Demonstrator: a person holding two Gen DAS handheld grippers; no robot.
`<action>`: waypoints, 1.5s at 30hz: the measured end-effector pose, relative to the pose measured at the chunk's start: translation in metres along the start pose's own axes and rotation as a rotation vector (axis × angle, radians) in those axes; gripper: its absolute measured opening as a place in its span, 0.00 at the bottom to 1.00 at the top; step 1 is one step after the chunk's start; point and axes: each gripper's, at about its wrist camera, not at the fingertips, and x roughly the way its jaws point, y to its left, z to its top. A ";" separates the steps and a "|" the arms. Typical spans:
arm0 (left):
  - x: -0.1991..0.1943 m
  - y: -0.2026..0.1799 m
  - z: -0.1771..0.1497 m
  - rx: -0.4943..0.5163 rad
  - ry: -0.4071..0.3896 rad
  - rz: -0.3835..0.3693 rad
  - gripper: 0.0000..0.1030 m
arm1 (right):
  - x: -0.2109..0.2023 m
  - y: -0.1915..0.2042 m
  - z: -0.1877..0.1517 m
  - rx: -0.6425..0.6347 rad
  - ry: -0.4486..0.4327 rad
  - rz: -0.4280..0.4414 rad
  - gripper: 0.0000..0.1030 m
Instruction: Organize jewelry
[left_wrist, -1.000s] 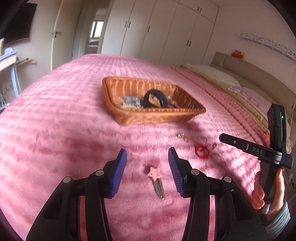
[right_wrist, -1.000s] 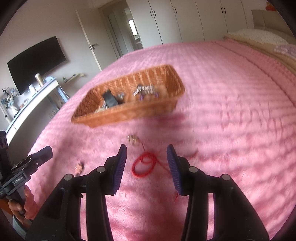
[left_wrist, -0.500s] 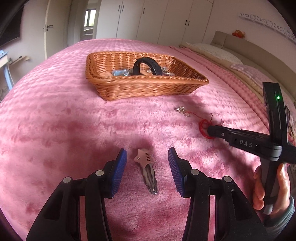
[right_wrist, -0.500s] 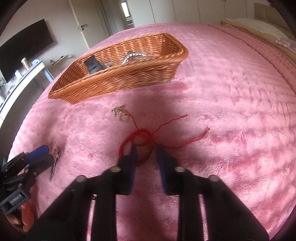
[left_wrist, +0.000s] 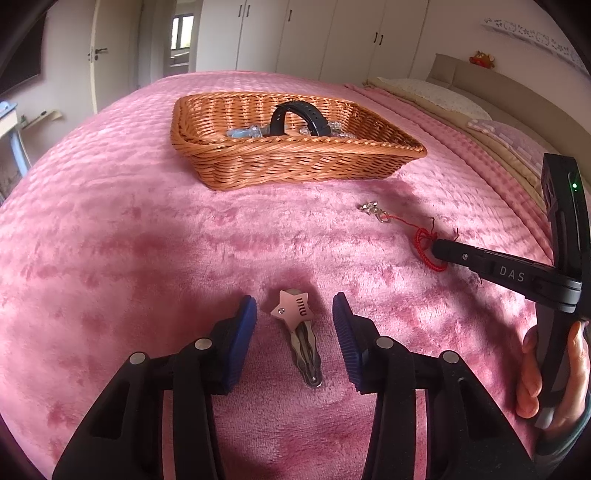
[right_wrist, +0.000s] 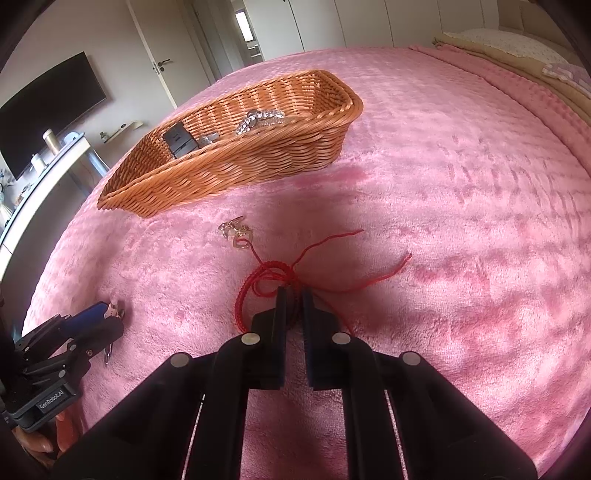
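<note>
A star-topped metal hair clip (left_wrist: 295, 314) lies on the pink bedspread between the blue pads of my left gripper (left_wrist: 293, 299). Its jaws are closing, and the pads stand clear of the clip on both sides. My right gripper (right_wrist: 293, 291) is shut on a red cord bracelet (right_wrist: 258, 277), pinching the loop near its knot against the blanket. In the left wrist view the right gripper (left_wrist: 437, 247) reaches in from the right onto the bracelet (left_wrist: 421, 236). The cord runs to a small silver charm (right_wrist: 234, 230).
A wicker basket (left_wrist: 295, 162) stands beyond both items, holding a black watch (left_wrist: 295, 114) and some silver pieces. Pillows (left_wrist: 436, 96) lie at the far right. A desk and a wall screen (right_wrist: 48, 110) stand left of the bed.
Both grippers have come down to the bedspread. The right jaws went from wide open to shut on the red bracelet. The left gripper now straddles the hair clip.
</note>
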 end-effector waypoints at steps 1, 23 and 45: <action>0.000 0.000 0.000 -0.002 0.000 0.001 0.38 | 0.000 0.000 0.000 0.000 0.000 0.002 0.06; 0.002 0.002 -0.001 -0.018 -0.004 -0.013 0.37 | 0.011 0.032 0.040 -0.087 -0.028 0.084 0.09; 0.002 0.005 -0.001 -0.025 -0.007 -0.035 0.37 | 0.049 0.042 0.058 -0.188 0.054 0.046 0.23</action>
